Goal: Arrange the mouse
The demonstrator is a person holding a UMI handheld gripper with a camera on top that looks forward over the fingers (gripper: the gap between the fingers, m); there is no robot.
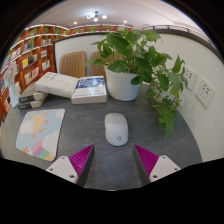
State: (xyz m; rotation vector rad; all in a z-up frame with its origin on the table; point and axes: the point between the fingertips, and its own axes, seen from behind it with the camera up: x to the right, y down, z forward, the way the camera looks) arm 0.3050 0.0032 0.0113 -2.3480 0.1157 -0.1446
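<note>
The mouse (116, 128) is smooth white plastic with a soft sheen. The worktop (85, 135) is matt grey and even. The mat (40, 133) looks like printed cloth or paper, matt. The pot (123, 85) is glossy white. The books (90, 90) have smooth paper covers. The tongs (113, 160) stand apart, with matt magenta pads (80, 158) on white plastic.
</note>
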